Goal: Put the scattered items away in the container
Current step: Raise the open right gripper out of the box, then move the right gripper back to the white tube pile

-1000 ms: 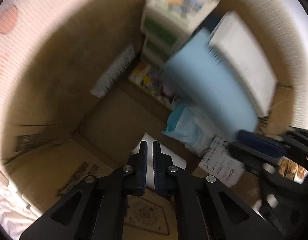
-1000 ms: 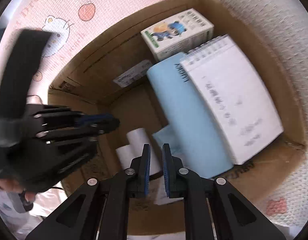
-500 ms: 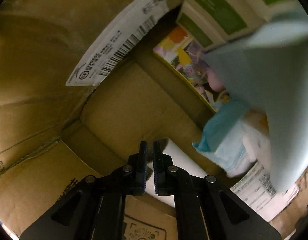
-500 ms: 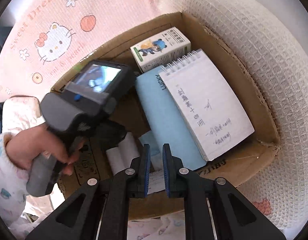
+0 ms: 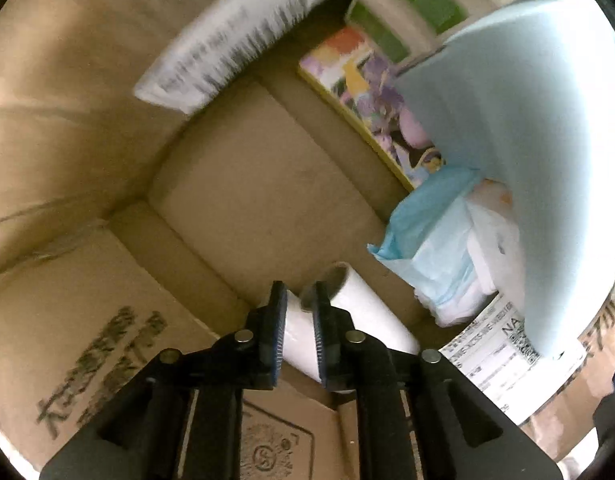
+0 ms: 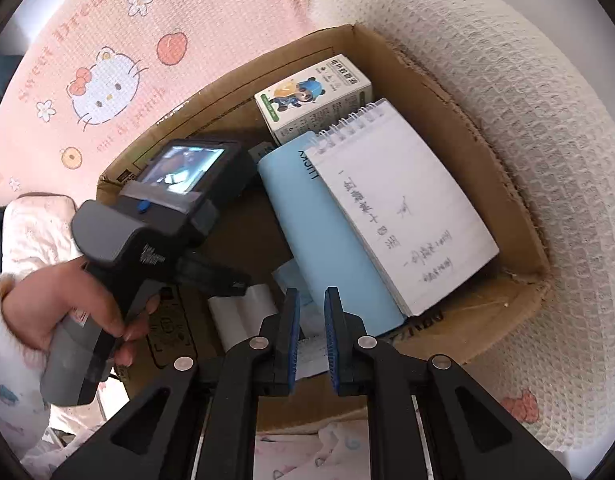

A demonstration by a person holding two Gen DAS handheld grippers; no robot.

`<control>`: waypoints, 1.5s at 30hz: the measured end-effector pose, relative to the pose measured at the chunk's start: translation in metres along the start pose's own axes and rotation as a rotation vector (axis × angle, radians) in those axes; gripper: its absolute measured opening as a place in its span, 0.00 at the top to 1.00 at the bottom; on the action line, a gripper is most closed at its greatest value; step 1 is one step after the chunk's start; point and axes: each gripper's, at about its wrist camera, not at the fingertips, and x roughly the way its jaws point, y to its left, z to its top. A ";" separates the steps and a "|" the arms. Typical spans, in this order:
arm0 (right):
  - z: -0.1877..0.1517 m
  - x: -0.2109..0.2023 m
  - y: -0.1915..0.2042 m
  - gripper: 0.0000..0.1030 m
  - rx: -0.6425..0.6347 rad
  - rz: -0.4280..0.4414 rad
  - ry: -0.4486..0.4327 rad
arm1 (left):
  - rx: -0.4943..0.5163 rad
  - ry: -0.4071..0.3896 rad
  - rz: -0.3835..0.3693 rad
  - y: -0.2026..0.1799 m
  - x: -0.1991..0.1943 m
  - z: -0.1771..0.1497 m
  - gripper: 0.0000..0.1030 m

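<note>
My left gripper (image 5: 298,320) reaches down into the cardboard box (image 5: 87,100), close to its floor. Its jaws are opening, with a white roll (image 5: 367,312) lying on the floor between the tips; the pads do not press it. My right gripper (image 6: 310,320) hovers above the near rim of the box (image 6: 487,152), shut with nothing in it. A light blue notebook (image 6: 327,240) and a spiral notepad (image 6: 399,208) lean inside the box. A small panda-print carton (image 6: 311,100) stands at its far end. The white roll (image 6: 243,308) shows below the left tool's housing (image 6: 159,216).
A colourful card (image 5: 371,92), a blue-and-white soft pack (image 5: 435,248) and a shipping label (image 5: 235,40) are also inside. A person's hand (image 6: 47,300) grips the left tool. A pink cartoon blanket (image 6: 107,80) and a white waffle blanket (image 6: 527,160) surround the box.
The left gripper sank deeper into the box towards the white roll and its jaws parted around it. The right gripper drew back a little and stayed shut.
</note>
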 end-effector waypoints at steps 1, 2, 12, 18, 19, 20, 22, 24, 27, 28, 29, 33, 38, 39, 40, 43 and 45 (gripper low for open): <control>0.003 -0.005 -0.003 0.90 0.001 -0.005 0.000 | 0.007 -0.033 0.016 0.000 -0.007 -0.004 0.77; 0.004 -0.006 -0.002 0.90 0.001 -0.011 0.000 | 0.015 -0.063 0.031 0.001 -0.014 -0.008 0.71; -0.017 -0.030 0.023 0.90 -0.014 -0.073 -0.012 | 0.060 -0.381 -0.013 0.025 -0.088 -0.071 0.62; -0.030 -0.040 0.053 0.90 -0.028 -0.104 -0.064 | 0.106 -0.556 -0.152 0.037 -0.114 -0.097 0.62; -0.032 -0.040 0.058 0.90 -0.028 -0.108 -0.068 | 0.099 -0.575 -0.178 0.040 -0.113 -0.102 0.62; -0.034 -0.038 0.064 0.90 -0.026 -0.108 -0.072 | 0.091 -0.591 -0.203 0.038 -0.112 -0.105 0.67; -0.038 -0.036 0.073 0.90 -0.029 -0.106 -0.071 | 0.078 -0.642 -0.272 0.036 -0.118 -0.121 0.78; -0.043 -0.034 0.083 0.90 -0.042 -0.102 -0.077 | 0.085 -0.688 -0.327 0.032 -0.121 -0.129 0.89; -0.055 -0.035 0.096 0.90 -0.073 -0.131 -0.101 | 0.091 -0.789 -0.356 0.045 -0.133 -0.155 0.97; -0.058 -0.036 0.101 0.90 -0.089 -0.148 -0.117 | 0.085 -0.843 -0.369 0.049 -0.141 -0.170 0.97; -0.063 -0.037 0.106 0.90 -0.109 -0.163 -0.137 | 0.081 -0.882 -0.388 0.054 -0.141 -0.181 0.97; -0.091 -0.044 0.127 0.90 -0.189 -0.177 -0.253 | 0.048 -0.986 -0.438 0.077 -0.138 -0.219 0.97; -0.131 -0.062 0.140 0.90 -0.265 -0.147 -0.438 | 0.042 -1.044 -0.235 0.102 -0.113 -0.256 0.97; -0.139 -0.065 0.144 0.90 -0.278 -0.126 -0.465 | 0.040 -1.040 -0.206 0.110 -0.107 -0.264 0.97; -0.146 -0.069 0.146 0.90 -0.290 -0.112 -0.483 | 0.035 -1.038 -0.192 0.117 -0.101 -0.268 0.97; -0.164 -0.078 0.155 0.90 -0.320 -0.065 -0.540 | -0.012 -1.027 -0.161 0.144 -0.088 -0.286 0.97; -0.171 -0.076 0.164 0.90 -0.343 -0.046 -0.540 | -0.048 -1.012 -0.175 0.164 -0.080 -0.297 0.97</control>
